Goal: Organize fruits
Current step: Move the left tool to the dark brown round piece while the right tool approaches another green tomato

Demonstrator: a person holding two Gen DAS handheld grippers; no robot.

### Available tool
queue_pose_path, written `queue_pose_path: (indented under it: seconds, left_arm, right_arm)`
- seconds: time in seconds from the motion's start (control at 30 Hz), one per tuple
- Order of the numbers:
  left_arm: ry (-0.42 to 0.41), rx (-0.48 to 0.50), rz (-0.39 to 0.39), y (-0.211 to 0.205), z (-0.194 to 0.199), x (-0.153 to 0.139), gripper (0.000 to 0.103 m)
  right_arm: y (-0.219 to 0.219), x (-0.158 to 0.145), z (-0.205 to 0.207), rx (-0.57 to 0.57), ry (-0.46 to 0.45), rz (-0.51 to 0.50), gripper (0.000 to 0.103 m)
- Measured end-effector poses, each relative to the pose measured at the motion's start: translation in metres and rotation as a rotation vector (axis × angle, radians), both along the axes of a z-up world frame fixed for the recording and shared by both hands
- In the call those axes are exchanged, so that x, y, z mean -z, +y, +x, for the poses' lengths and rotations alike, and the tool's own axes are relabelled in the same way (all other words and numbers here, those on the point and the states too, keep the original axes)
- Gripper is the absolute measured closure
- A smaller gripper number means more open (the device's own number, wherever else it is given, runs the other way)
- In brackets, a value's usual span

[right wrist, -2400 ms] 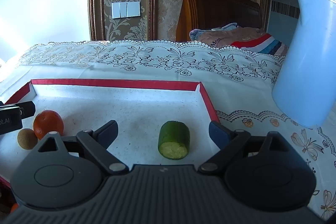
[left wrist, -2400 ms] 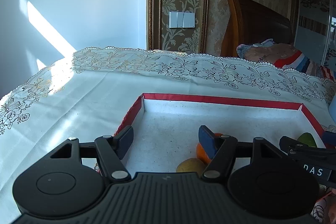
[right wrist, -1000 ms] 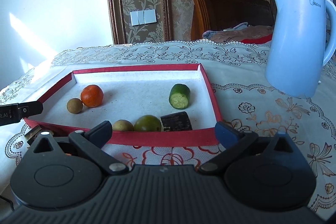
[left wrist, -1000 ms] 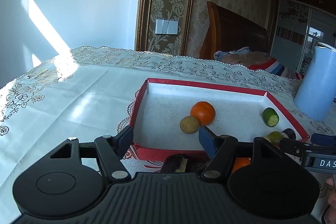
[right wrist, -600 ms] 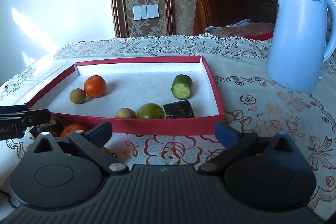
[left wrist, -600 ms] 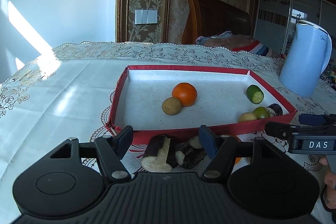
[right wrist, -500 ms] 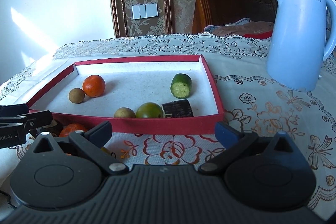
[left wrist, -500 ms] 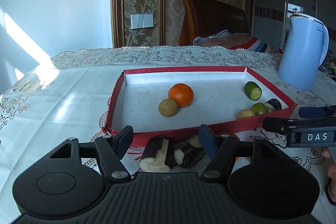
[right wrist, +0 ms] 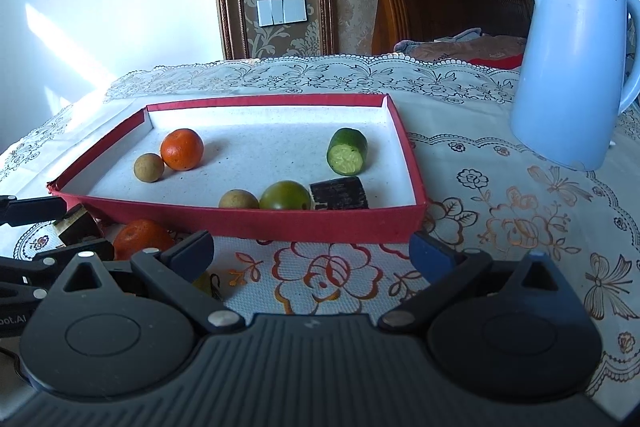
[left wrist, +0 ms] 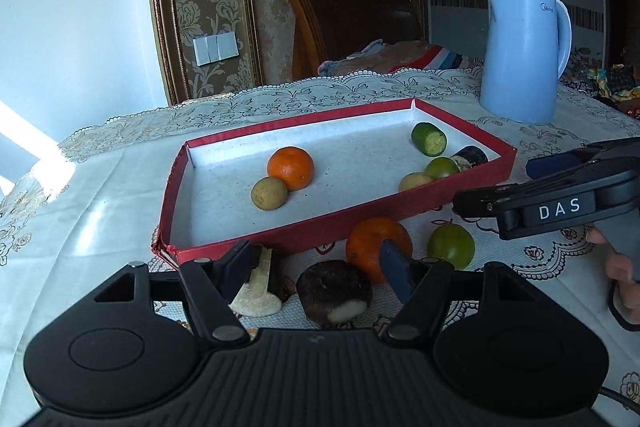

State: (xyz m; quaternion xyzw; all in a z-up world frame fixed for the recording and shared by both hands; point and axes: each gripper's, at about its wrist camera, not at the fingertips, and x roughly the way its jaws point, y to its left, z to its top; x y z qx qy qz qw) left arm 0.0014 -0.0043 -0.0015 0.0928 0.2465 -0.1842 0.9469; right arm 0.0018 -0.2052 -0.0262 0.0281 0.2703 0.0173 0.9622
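Inside red cardboard tray (right wrist: 320, 223), round orange (right wrist: 182, 149) touches longan (right wrist: 149, 167).

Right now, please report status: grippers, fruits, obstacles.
Left gripper open, right gripper open, both empty. Orange, green fruit outside red tray. Near tray wall between.

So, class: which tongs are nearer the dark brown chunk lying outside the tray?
Left. The left tongs straddle the dark brown chunk; the right tongs sit off to its right, open over bare cloth.
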Motion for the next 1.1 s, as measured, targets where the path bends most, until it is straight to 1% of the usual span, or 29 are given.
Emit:
queue_pose_path:
  seconds: [0.1, 0.23, 0.33, 0.47, 0.53, 0.6, 0.67, 0.73, 0.77, 0.9, 1.0, 1.03, 1.1]
  left_arm:
    - [-0.002, 0.05, 0.002, 0.0, -0.004, 0.0, 0.034]
    - [-0.014, 0.106, 0.055, -0.009, -0.011, 0.004, 0.034]
    - [-0.006, 0.144, 0.091, -0.017, -0.011, 0.008, 0.034]
    - [0.013, 0.127, 0.13, -0.022, -0.008, 0.014, 0.034]
    - [0.025, 0.121, 0.115, -0.019, -0.006, 0.013, 0.033]
    - [0.055, 0.115, 0.095, -0.015, -0.001, 0.014, 0.033]
    - [0.092, 0.079, 0.089, -0.012, 0.008, 0.016, 0.034]
    - [0.116, 0.071, 0.056, -0.006, 0.012, 0.015, 0.034]
    - [0.117, 0.068, 0.05, -0.006, 0.012, 0.014, 0.034]
    - [0.101, 0.064, 0.077, -0.009, 0.01, 0.016, 0.034]
    - [0.1, 0.056, 0.074, -0.008, 0.01, 0.015, 0.033]
    - [0.095, 0.049, 0.08, -0.009, 0.01, 0.015, 0.034]
    - [0.092, 0.047, 0.093, -0.011, 0.01, 0.016, 0.034]
  right_arm:
    - [-0.002, 0.0, 0.0, 0.007, 0.003, 0.009, 0.0]
    - [-0.004, 0.0, 0.0, 0.01, 0.005, 0.019, 0.0]
    - [-0.003, 0.0, 0.0, 0.003, 0.007, 0.013, 0.0]
    - [-0.001, 0.0, 0.0, -0.008, 0.012, 0.006, 0.0]
    - [0.0, 0.0, -0.001, -0.016, 0.014, 0.005, 0.0]
    - [0.0, 0.001, -0.003, -0.032, 0.018, 0.01, 0.0]
    - [0.001, 0.001, -0.005, -0.047, 0.016, 0.01, 0.0]
    - [0.003, 0.001, -0.007, -0.057, 0.011, 0.006, 0.0]
    - [0.004, 0.001, -0.008, -0.063, 0.009, 0.004, 0.0]
    - [0.008, 0.001, -0.01, -0.096, 0.004, 0.005, 0.0]
    - [0.011, 0.001, -0.011, -0.114, 0.005, 0.011, 0.0]
    - [0.01, 0.0, -0.011, -0.126, 0.01, 0.028, 0.0]
    - [0.008, 0.002, -0.011, -0.184, 0.036, 0.102, 0.0]
